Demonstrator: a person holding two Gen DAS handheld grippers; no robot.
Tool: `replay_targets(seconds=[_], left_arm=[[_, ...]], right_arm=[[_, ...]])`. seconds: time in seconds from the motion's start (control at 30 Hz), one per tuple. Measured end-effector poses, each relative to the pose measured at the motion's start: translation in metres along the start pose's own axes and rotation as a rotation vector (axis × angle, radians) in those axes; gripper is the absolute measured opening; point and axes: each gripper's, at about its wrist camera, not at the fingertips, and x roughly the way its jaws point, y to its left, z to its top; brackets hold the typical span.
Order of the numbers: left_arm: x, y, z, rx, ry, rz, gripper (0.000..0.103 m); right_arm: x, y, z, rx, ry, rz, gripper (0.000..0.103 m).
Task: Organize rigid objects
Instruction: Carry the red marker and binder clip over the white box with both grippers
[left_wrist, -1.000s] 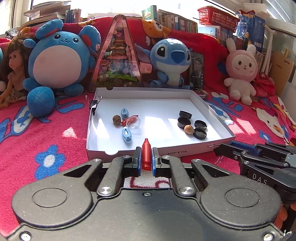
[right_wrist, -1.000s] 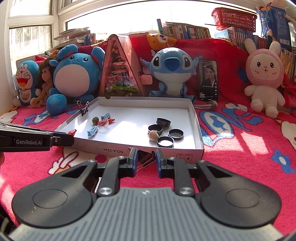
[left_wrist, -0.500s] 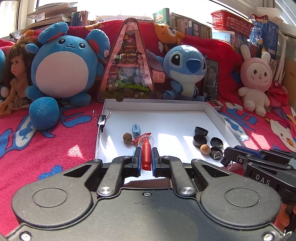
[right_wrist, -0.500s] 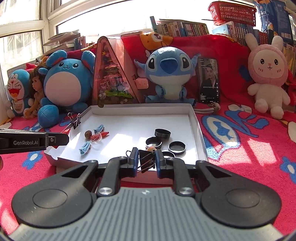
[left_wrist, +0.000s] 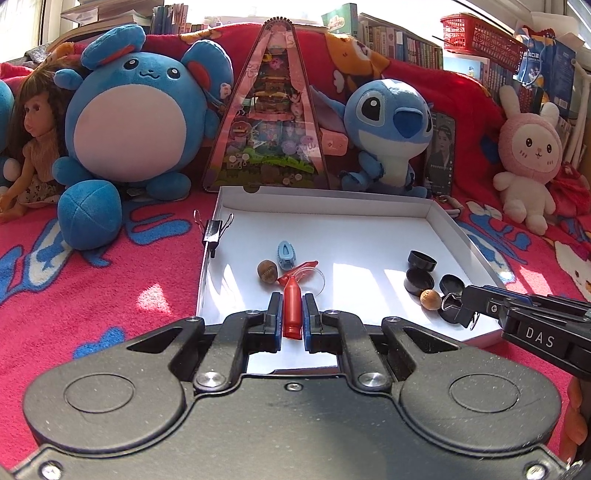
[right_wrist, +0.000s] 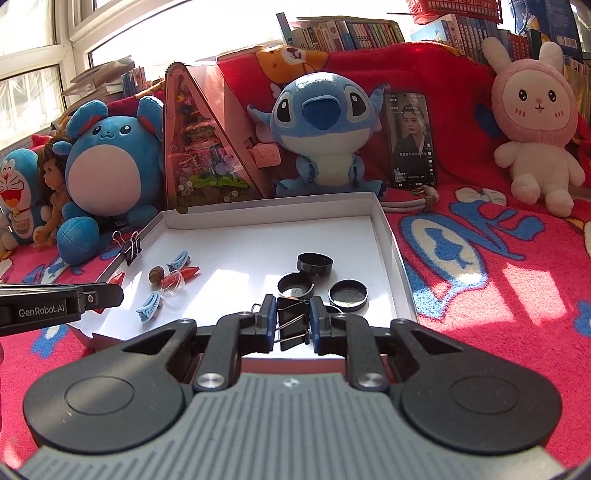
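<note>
left gripper (left_wrist: 292, 318): clamped on a red crayon-shaped piece (left_wrist: 291, 311), tip pointing forward and a bit up, held over the near edge of the white box lid (left_wrist: 325, 206). Body level, aimed at the lid's left half.

left gripper seen from the other side: comes in flat from the left of the right wrist view (right_wrist: 99, 295), red tip just poking past the fingers, right at the lid's near-left corner.

right gripper (right_wrist: 291, 323): pinched shut on a black binder clip (right_wrist: 291, 325), wire handles sticking out sideways against the pads. Hangs over the near rim of the lid, close to the black caps.

right gripper in the left wrist view: reaches in low from the right (left_wrist: 460, 304), clip at its tip just above the near-right corner, next to the small tan ball (left_wrist: 430, 299).

lid, left group: brown nut (left_wrist: 266, 271), light blue clip (left_wrist: 286, 254), another red piece (left_wrist: 301, 267) and a clear round dish (left_wrist: 312, 280) all bunched up together; a second blue clip (right_wrist: 149, 306) nearer the front, only visible in the right wrist view.

lid, right group: black round caps (right_wrist: 314, 264) clustered together, several of them, one standing taller at the back.

lid's left wall: second black binder clip (left_wrist: 213, 232) clamped onto it, handles up.

surroundings: red cartoon blanket (left_wrist: 74, 295) under everything, blue round plush (left_wrist: 136, 110), Stitch plush (left_wrist: 391, 129) and pink bunny plush (left_wrist: 528, 158) lined up behind, triangular toy box (left_wrist: 269, 122) between the first two.
</note>
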Motion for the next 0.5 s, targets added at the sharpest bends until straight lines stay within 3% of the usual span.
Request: replay_targets(seconds=[0.3,0.5], left_arm=[[0.018,0.007,0.036,0.01,0.009,0.0,0.01],[0.044,0.012,0.06,-0.026,0.065,-0.007,0.01]], right_arm=[[0.016,-0.011,0.029,0.046,0.029,0.006,0.022],[0.038,-0.021,0.053,0.117,0.074,-0.003,0.022]])
